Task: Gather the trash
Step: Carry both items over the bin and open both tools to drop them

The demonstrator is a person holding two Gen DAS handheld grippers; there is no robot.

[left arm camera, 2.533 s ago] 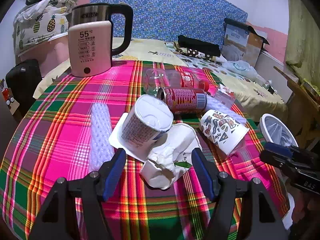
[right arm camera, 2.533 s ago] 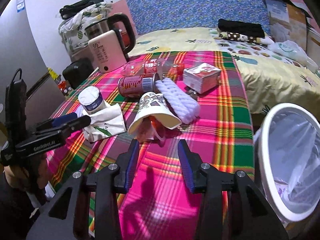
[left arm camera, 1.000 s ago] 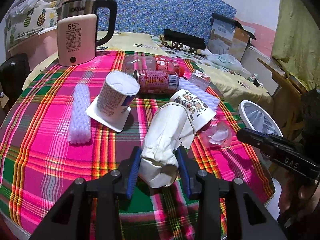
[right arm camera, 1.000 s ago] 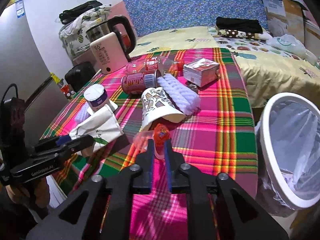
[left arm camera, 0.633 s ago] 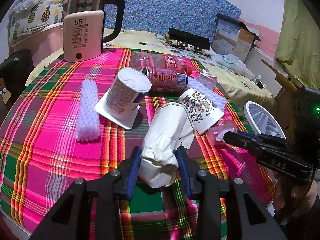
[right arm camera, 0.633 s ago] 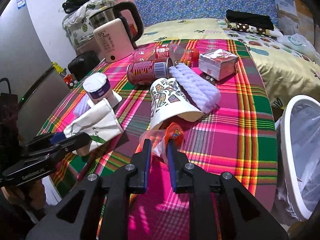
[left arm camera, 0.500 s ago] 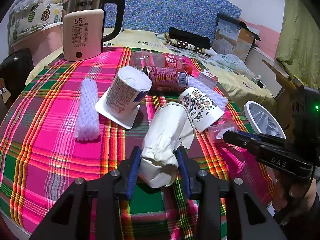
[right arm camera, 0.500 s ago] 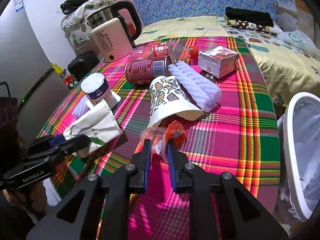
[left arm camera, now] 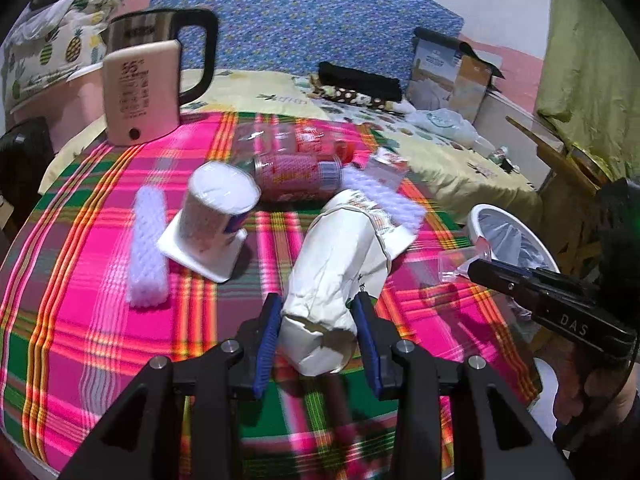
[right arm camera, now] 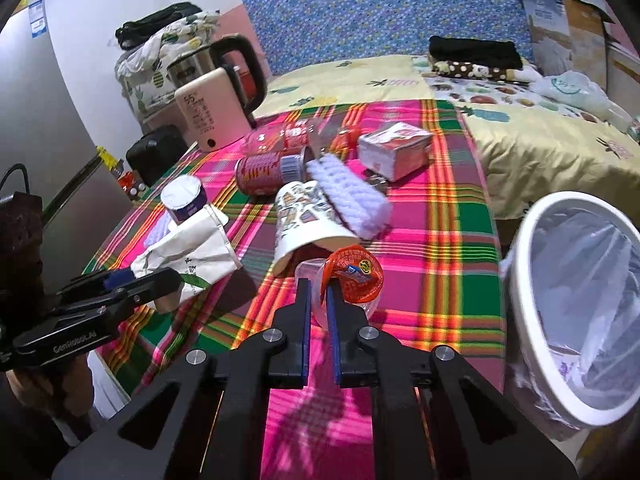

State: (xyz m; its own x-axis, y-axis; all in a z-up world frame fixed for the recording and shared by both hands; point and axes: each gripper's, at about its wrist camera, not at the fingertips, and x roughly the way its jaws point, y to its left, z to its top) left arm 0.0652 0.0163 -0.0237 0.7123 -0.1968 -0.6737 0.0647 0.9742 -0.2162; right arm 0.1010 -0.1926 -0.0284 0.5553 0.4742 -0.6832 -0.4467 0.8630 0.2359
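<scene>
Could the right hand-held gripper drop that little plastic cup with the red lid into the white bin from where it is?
Probably yes. The right hand-held gripper, just closed on the plastic cup, sits close to the white bin beside the table edge, and nothing stands between them. It only needs to swing over the rim.

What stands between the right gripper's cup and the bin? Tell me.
Nothing visible. The right gripper is shut on the clear cup; the bin stands open beside the table, only bare cloth between.
</scene>
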